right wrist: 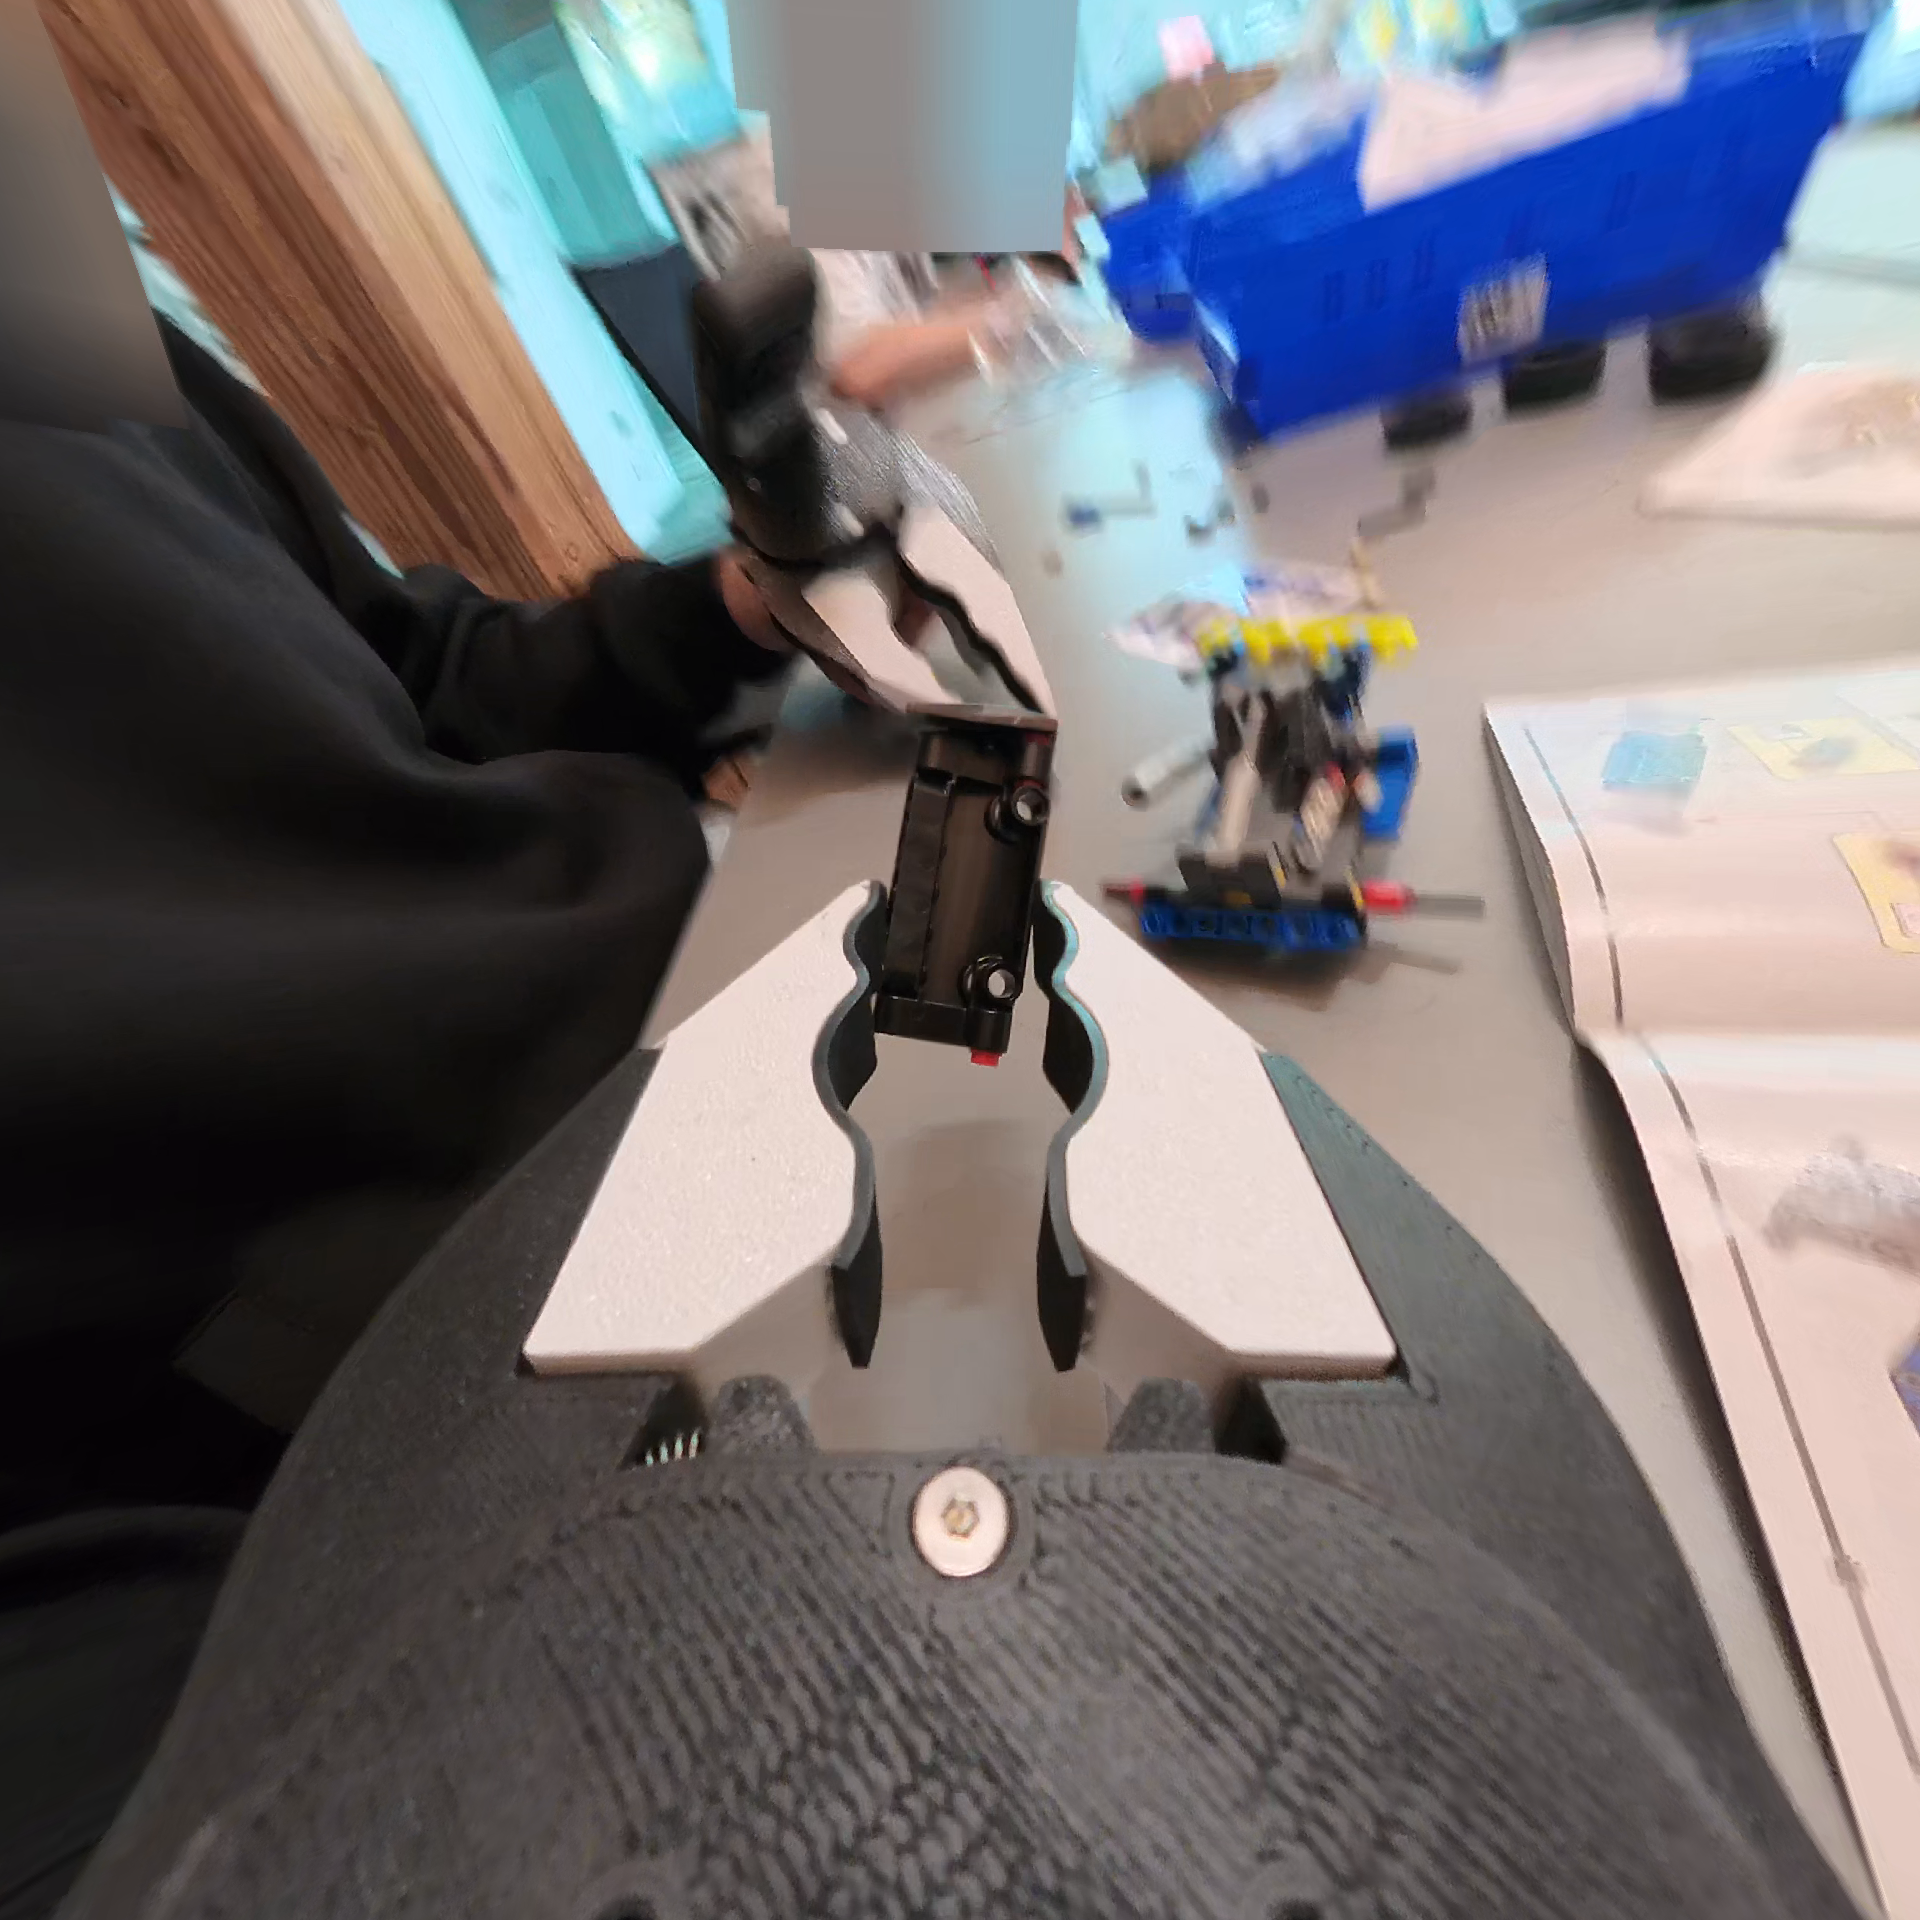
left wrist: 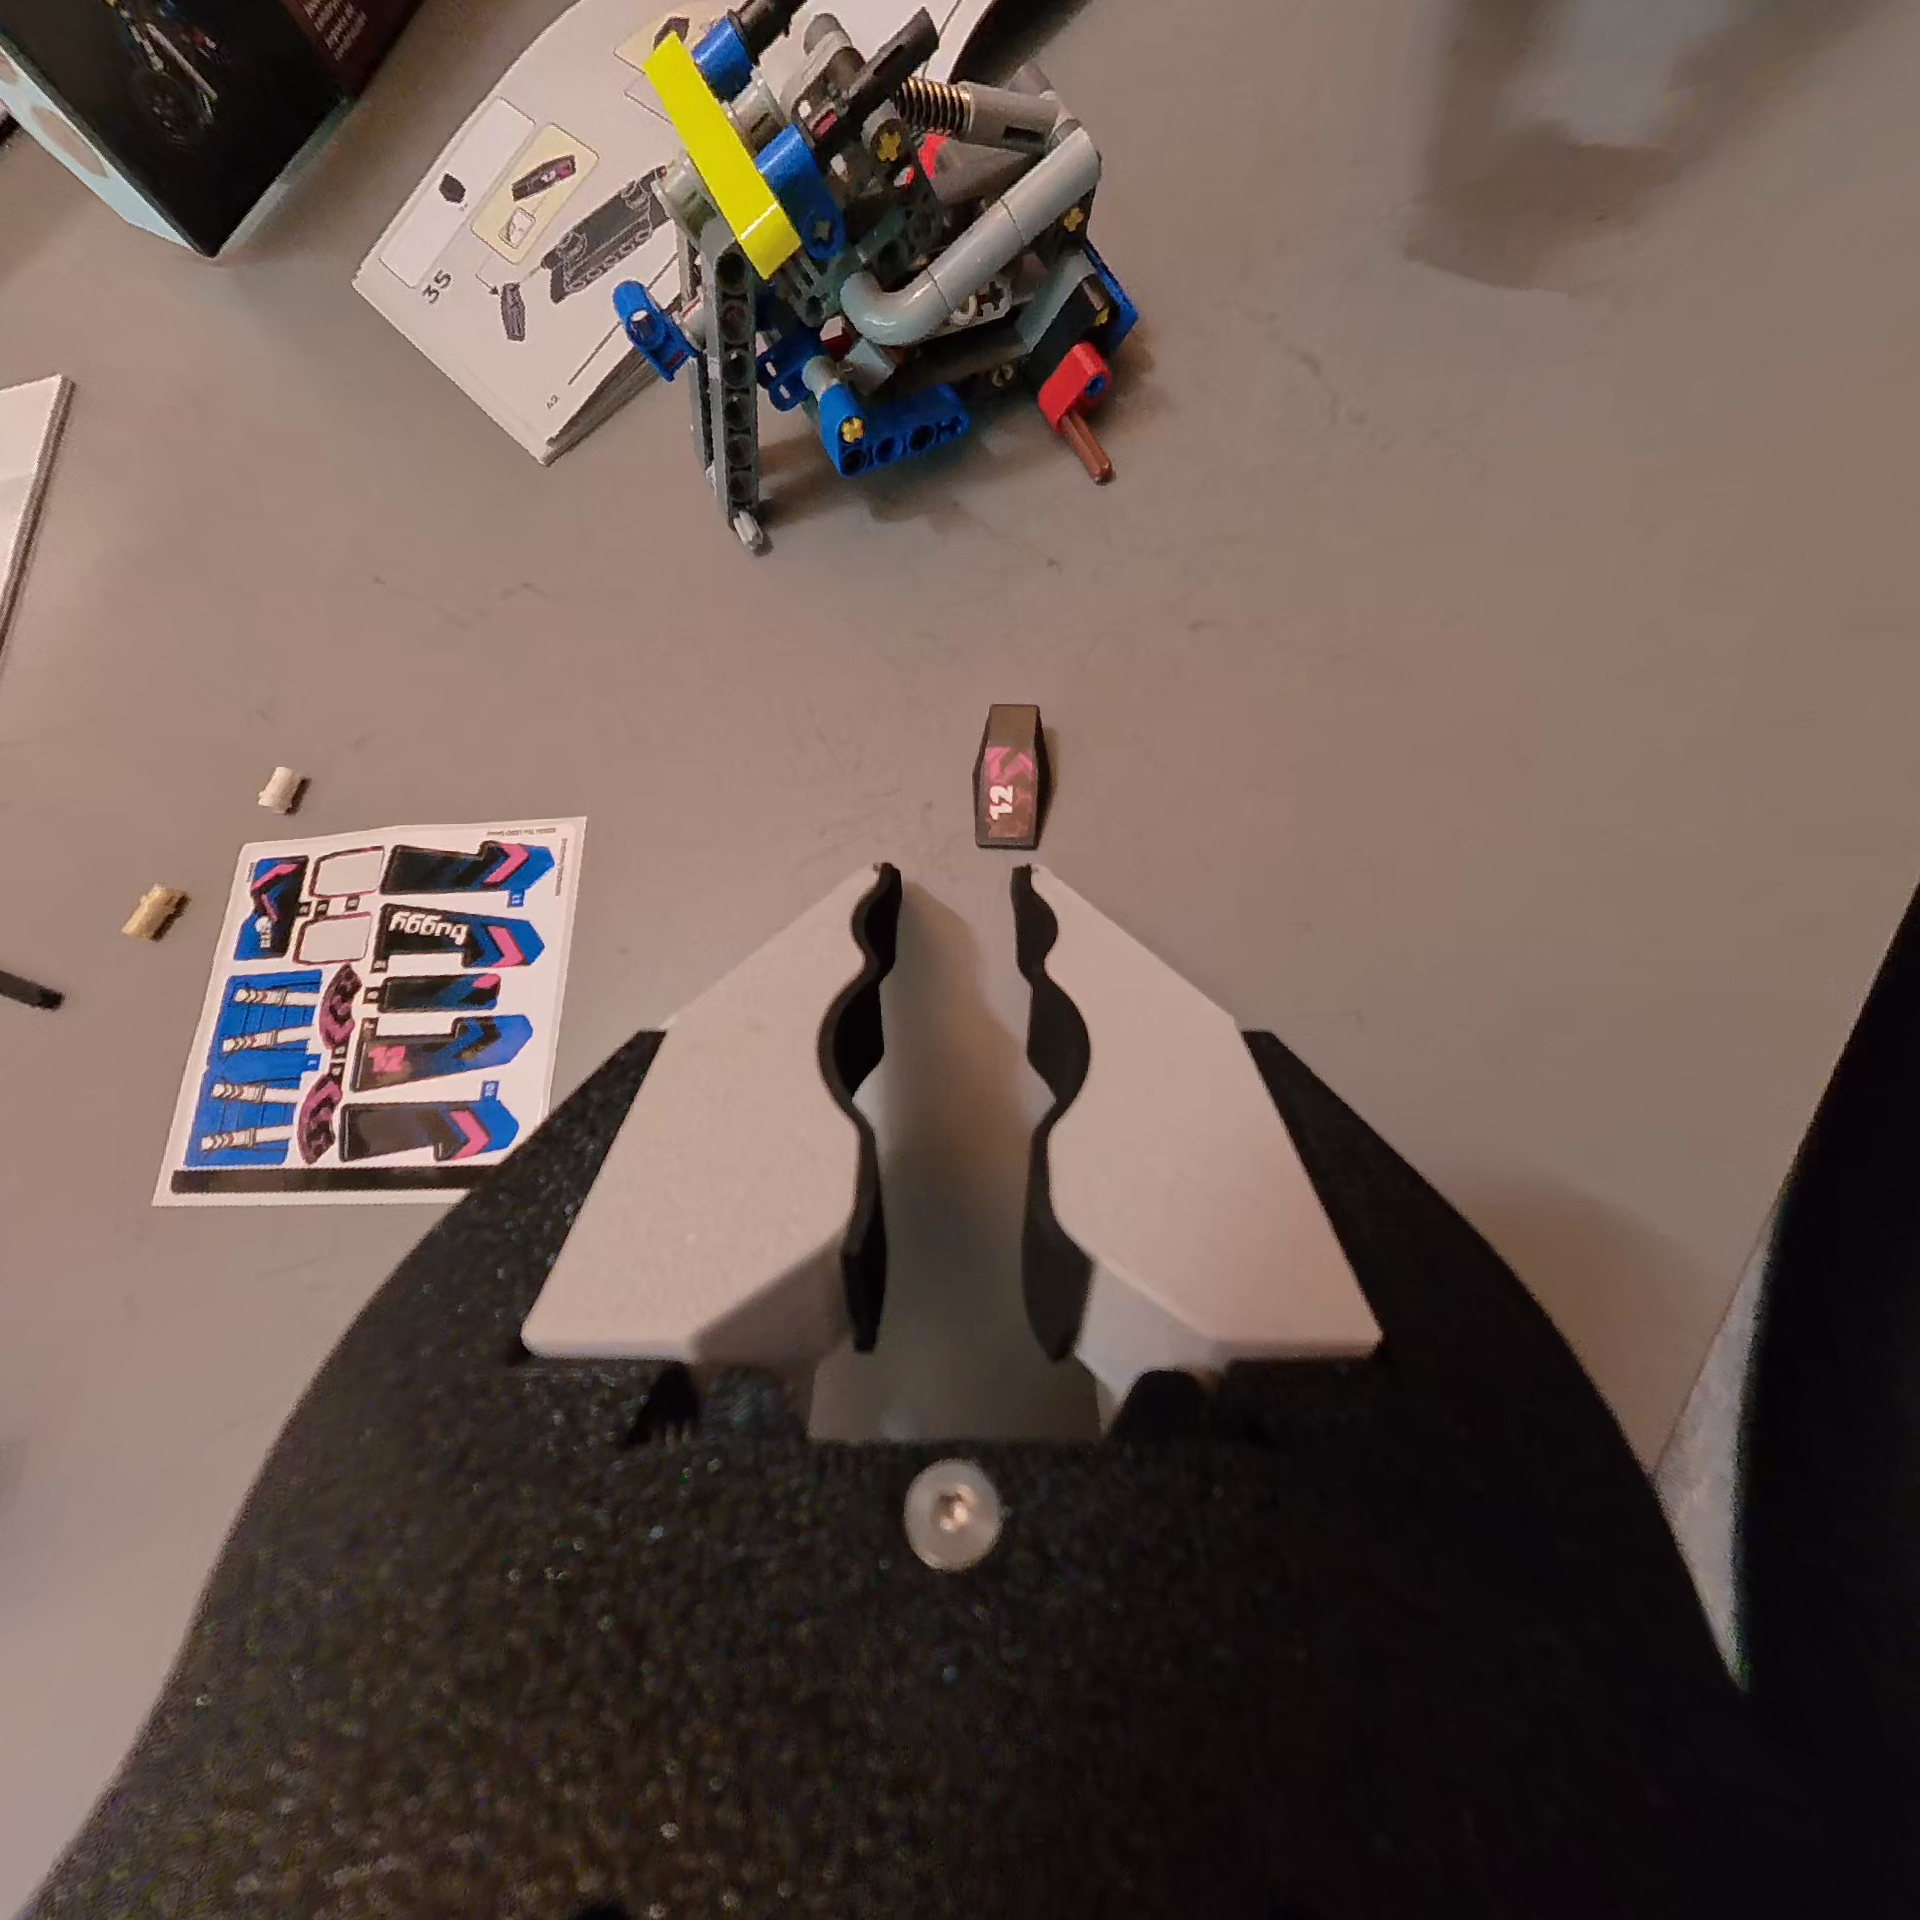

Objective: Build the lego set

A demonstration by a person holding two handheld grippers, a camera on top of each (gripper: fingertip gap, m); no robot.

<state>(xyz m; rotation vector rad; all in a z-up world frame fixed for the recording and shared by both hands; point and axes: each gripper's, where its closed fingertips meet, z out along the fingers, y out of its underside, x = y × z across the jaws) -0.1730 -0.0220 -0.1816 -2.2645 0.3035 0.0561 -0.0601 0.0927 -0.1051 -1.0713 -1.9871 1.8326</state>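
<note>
1. A black panel (right wrist: pixel 961 914) with round pin holes and a red pin end stands clamped between the right tool's (right wrist: pixel 954 894) pads, raised above the desk (right wrist: pixel 1299 1091).
2. The left tool (left wrist: pixel 954 871) has its jaws partly apart and bare, poised just short of a small black stickered wedge (left wrist: pixel 1008 777) on the desk.
3. In the right wrist view, the left tool's tips sit at the panel's top edge; contact is unclear.
4. A half-built model (left wrist: pixel 883 260) stands farther off, a sticker sheet (left wrist: pixel 374 1008) to the left.

Bare table (left wrist: pixel 1351 623) beyond small black piece (left wrist: pixel 1008 774)
</note>
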